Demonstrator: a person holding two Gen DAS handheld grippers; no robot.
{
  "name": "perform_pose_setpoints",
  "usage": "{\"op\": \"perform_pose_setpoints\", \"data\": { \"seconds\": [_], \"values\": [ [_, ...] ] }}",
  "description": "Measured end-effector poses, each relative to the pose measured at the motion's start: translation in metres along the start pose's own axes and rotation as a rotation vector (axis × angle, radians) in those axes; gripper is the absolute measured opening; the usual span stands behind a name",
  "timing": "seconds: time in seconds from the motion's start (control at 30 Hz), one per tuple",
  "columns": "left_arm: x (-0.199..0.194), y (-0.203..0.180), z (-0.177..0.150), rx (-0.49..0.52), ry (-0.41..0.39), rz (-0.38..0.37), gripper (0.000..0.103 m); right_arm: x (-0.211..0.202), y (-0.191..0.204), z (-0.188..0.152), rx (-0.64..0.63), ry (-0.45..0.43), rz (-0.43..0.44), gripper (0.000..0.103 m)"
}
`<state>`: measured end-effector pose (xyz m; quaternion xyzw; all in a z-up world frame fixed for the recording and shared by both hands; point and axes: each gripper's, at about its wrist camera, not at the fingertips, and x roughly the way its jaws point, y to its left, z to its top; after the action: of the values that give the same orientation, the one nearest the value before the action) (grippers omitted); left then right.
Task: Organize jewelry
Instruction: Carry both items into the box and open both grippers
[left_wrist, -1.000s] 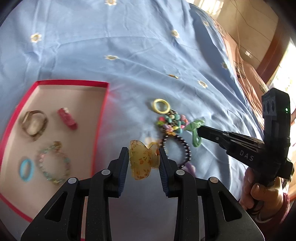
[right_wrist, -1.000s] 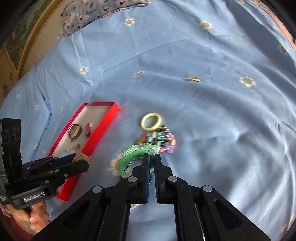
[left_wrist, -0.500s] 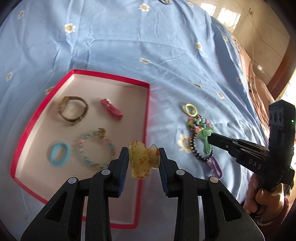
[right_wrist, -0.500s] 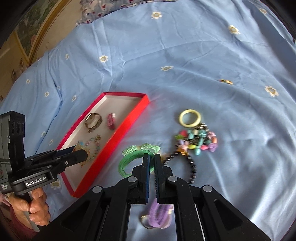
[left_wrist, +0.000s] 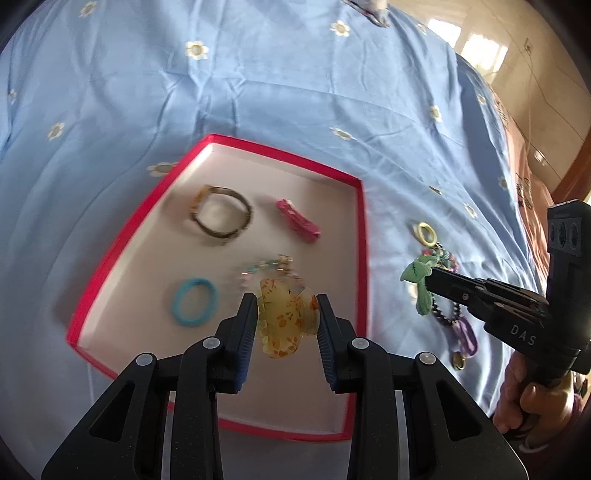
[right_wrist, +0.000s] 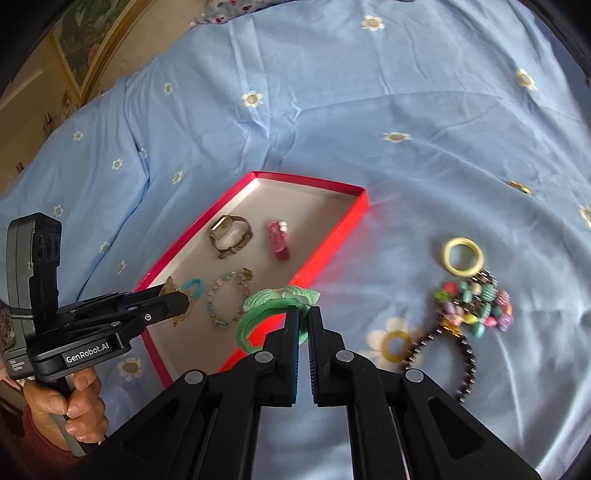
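My left gripper is shut on a yellow amber hair claw and holds it above the red tray. The tray holds a watch, a pink clip, a blue hair tie and a beaded bracelet. My right gripper is shut on a green hair tie with a bow, just right of the tray's near edge. It also shows in the left wrist view.
On the blue flowered sheet to the right of the tray lie a yellow ring, a multicoloured bead cluster, a dark bead bracelet and a purple hair tie. A small gold piece lies farther back.
Both grippers have moved left from the loose pile towards the tray. The left one, with the claw, now hangs over the tray's inside. The right one, with the green tie, has reached its edge.
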<state>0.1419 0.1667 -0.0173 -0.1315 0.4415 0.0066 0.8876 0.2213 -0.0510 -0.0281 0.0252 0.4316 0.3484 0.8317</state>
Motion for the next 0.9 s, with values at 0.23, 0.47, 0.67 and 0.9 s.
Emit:
{"op": "perform_pose_setpoints", "data": {
  "seconds": [0.23, 0.47, 0.67, 0.9],
  "values": [
    [0.000, 0.027, 0.003, -0.030, -0.004, 0.040, 0.029, 0.018, 0.025, 0.011, -0.052, 0.016, 0.026, 0.004],
    [0.007, 0.052, 0.017, -0.041, -0.004, 0.090, 0.029, 0.042, 0.037, 0.023, -0.088, 0.045, 0.024, 0.004],
    [0.027, 0.064, 0.034, -0.025, 0.024, 0.130, 0.029, 0.066, 0.043, 0.031, -0.121, 0.073, 0.011, 0.004],
    [0.049, 0.071, 0.039, -0.010, 0.063, 0.158, 0.029, 0.090, 0.041, 0.037, -0.141, 0.114, -0.018, 0.004]
  ]
}}
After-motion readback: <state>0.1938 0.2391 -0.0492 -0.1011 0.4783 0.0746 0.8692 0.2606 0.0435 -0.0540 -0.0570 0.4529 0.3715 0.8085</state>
